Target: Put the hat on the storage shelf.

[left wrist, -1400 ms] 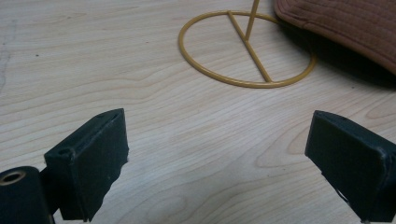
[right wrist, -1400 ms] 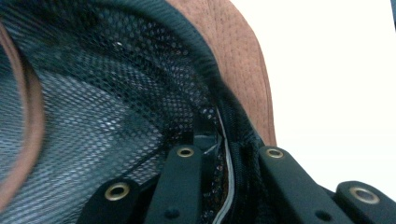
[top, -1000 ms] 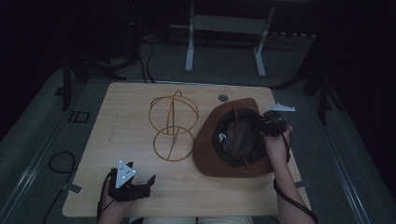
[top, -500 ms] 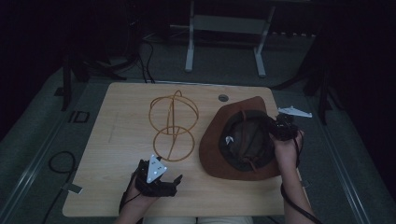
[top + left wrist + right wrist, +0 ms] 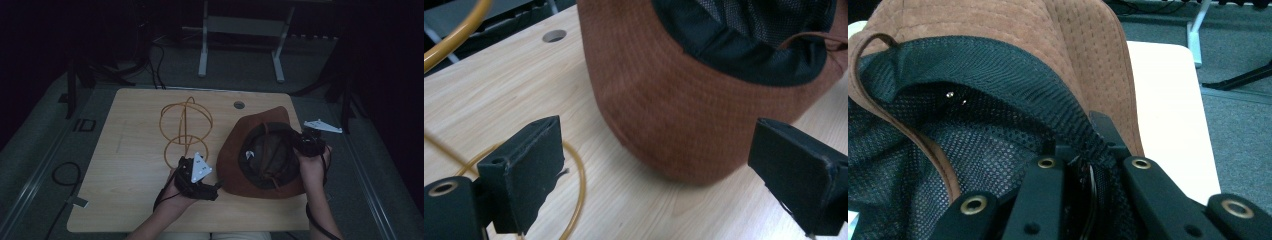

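A brown suede hat (image 5: pixel 231 159) lies upside down on the right half of the wooden table (image 5: pixel 125 150), its black mesh lining facing up. My right gripper (image 5: pixel 303 143) is at the hat's right rim, shut on the rim and mesh lining (image 5: pixel 1075 125). My left gripper (image 5: pixel 212 181) is open just left of the hat's brim (image 5: pixel 664 100), jaws wide apart with nothing between them. A golden wire hat stand (image 5: pixel 185 127) stands at the table's middle. Its base ring (image 5: pixel 576 175) lies beside my left gripper's (image 5: pixel 661 175) left jaw. The right gripper's (image 5: pixel 1093 150) jaws pinch the fabric.
A round cable hole (image 5: pixel 239 105) is in the table's far edge, behind the hat. Dark floor with cables and a metal frame (image 5: pixel 240 30) surrounds the table. The table's left half is bare wood.
My left gripper has moved from the table's front left rightward and forward to the hat's brim. The right gripper has shifted slightly nearer with the hat's rim in it.
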The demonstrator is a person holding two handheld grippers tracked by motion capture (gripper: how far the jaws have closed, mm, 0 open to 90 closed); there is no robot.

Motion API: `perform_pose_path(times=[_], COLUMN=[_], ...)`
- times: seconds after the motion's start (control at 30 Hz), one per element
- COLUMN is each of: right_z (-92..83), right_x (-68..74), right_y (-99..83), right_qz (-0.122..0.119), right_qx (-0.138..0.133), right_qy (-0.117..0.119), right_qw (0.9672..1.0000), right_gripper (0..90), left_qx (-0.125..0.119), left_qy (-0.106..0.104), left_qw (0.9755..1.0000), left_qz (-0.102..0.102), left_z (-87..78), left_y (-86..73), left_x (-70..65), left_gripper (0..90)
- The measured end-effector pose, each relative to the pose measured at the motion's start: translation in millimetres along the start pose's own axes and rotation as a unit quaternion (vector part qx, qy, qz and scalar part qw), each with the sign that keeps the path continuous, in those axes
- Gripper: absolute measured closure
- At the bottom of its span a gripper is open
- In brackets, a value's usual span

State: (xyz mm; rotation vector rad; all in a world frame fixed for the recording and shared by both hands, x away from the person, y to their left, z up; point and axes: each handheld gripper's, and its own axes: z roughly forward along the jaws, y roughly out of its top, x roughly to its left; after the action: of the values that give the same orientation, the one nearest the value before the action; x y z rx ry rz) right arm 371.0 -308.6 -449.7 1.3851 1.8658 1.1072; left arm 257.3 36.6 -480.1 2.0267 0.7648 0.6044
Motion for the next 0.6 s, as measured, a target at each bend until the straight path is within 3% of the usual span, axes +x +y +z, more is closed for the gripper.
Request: perform_pose_path(times=[0.23, 0.47, 0.6], right_z=[-3.9, -8.6, -9.9], right_x=[-2.3, -3.9, -2.7], right_y=[-4.9, -7.6, -7.6], right_qz=[0.003, 0.001, -0.003], right_qx=[-0.003, -0.005, -0.009], right_qy=[0.002, 0.005, 0.012], right_qw=[1.0000, 1.0000, 0.9999], right_gripper=[84.3, 84.3, 84.2], left_qx=[0.012, 0.010, 0.020], left_qy=[-0.023, -0.036, -0.027], left_qw=[0.9995, 0.9990, 0.9987], left_qz=[0.017, 0.023, 0.039], left_z=[28.6, 57.9, 75.3], left_y=[23.3, 62.2, 78.4], left_x=[-11.3, -18.9, -20.8], left_gripper=[8.4, 8.4, 8.4])
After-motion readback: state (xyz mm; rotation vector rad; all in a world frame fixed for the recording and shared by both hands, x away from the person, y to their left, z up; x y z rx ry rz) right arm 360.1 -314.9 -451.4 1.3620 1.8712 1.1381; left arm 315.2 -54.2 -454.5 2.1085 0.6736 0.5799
